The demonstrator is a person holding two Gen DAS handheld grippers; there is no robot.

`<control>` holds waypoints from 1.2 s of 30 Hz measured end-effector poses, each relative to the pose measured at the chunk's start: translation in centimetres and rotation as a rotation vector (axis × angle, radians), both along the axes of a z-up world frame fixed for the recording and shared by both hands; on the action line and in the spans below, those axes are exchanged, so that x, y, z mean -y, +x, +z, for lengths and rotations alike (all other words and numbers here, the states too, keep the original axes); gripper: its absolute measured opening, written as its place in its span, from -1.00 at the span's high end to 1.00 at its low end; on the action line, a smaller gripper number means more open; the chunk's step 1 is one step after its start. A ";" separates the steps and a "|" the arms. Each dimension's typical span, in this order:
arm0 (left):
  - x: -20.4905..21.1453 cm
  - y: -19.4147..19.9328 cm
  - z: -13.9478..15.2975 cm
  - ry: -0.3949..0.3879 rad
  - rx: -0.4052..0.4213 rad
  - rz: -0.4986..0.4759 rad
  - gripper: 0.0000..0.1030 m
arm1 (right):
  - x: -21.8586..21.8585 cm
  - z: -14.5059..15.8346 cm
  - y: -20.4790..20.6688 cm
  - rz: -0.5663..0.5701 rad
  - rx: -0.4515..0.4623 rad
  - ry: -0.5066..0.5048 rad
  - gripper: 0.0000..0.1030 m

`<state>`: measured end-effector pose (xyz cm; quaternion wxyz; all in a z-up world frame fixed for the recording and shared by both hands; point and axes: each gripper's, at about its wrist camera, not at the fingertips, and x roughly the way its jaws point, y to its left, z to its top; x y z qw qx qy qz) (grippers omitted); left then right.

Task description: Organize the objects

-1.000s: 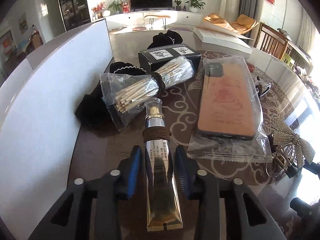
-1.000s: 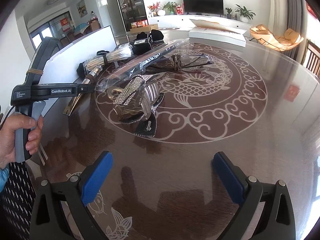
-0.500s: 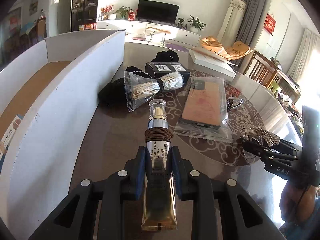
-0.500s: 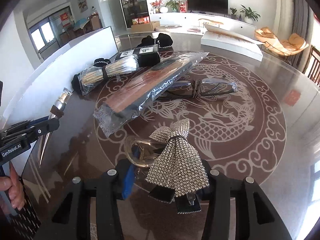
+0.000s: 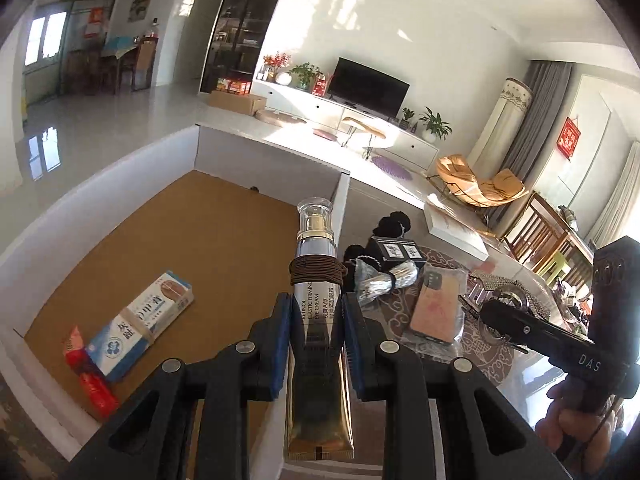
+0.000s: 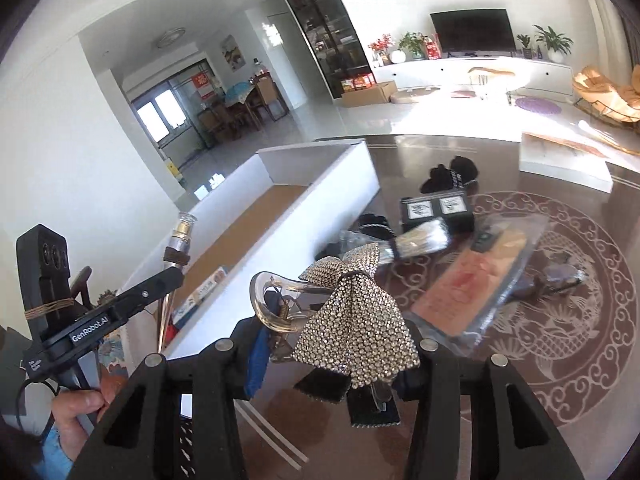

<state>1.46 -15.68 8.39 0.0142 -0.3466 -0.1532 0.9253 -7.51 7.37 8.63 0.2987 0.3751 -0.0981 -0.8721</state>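
- The eye cream tube [image 5: 318, 320], gold-bodied with a clear cap and a brown band round its neck, sits low and centre in the left wrist view. The left gripper [image 5: 316, 320] has its fingers pinched narrow on the tube's middle.
- A second ago that tube lay on the counter [image 6: 560, 380]; now it hangs in the air over the near wall of the white box [image 5: 120, 184], so it looks ready to be set inside.
- The rhinestone bow hair clip [image 6: 352, 320] fills the lower centre of the right wrist view. The right gripper [image 6: 332, 348] has just closed from wide onto it, and the clip is lifted off the counter, probably headed for the same box.
- Inside the box, at the lower left of the left view: one blue-and-white carton [image 5: 140, 320] and one red packet [image 5: 90, 372].
- Left on the counter, right of centre: one bagged phone case [image 5: 436, 308], one bagged bundle of sticks [image 5: 384, 284], one black box [image 5: 394, 250] with two labels, and black fabric pieces [image 6: 452, 174] whose count I cannot tell.
- A dark tangle [image 6: 560, 276] beyond the case is too blurred to name.
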 end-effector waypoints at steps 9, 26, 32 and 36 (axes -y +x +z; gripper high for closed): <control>8.3 -3.3 -5.7 -0.022 0.367 0.212 -0.05 | 17.6 -2.0 -4.1 0.165 0.022 0.218 0.00; 0.9 1.8 -2.2 -0.021 0.019 0.155 -0.84 | -0.8 -6.0 4.6 -0.134 -0.224 0.441 -1.00; -8.6 2.7 -0.6 -0.028 -0.075 -0.105 -0.84 | -12.9 -12.1 5.2 -0.328 -0.001 0.597 -1.00; -14.6 2.0 -2.7 -0.006 0.008 -0.250 -0.84 | -17.0 -13.6 5.9 -0.410 0.073 0.588 -1.00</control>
